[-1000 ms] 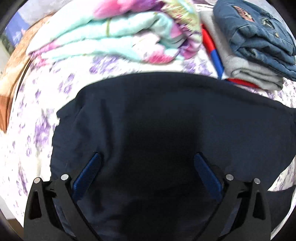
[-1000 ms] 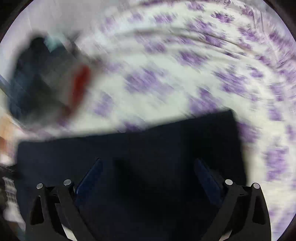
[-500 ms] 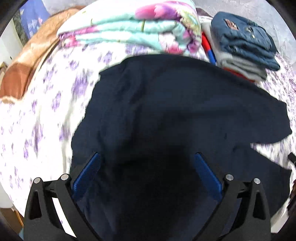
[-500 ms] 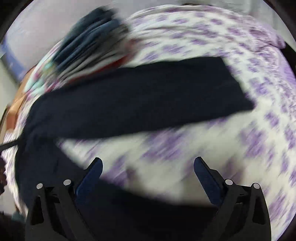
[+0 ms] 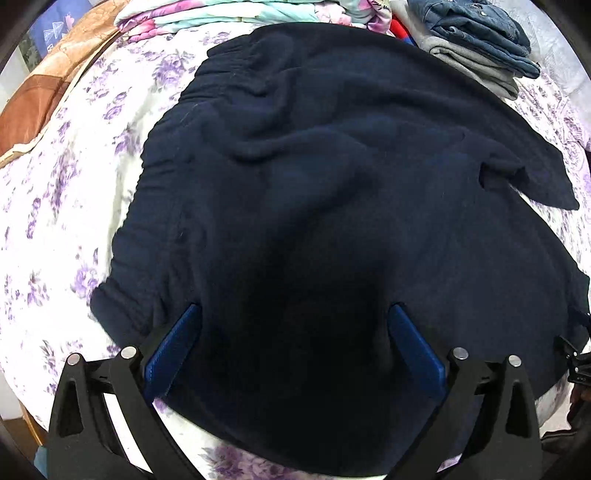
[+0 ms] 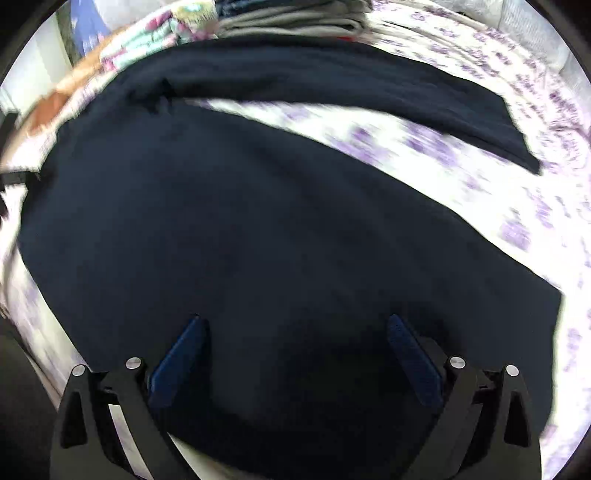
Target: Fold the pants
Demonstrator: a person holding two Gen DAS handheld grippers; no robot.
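Dark navy pants lie spread on a bed with a white and purple floral sheet. In the left wrist view the wrinkled waist end fills the frame. My left gripper is open, hovering over the near part of the pants. In the right wrist view the pants show two legs, the far leg separated from the near one by a strip of sheet. My right gripper is open over the near leg. Neither gripper holds cloth.
At the bed's far side lie a folded floral blanket and a stack of folded clothes with jeans on top. A brown quilt lies at the far left. The bed's near edge shows under the left gripper.
Both grippers have pulled back toward the near edge of the bed, so more of the pants shows. The right view swung from the far leg to above the near leg. Both stay open.
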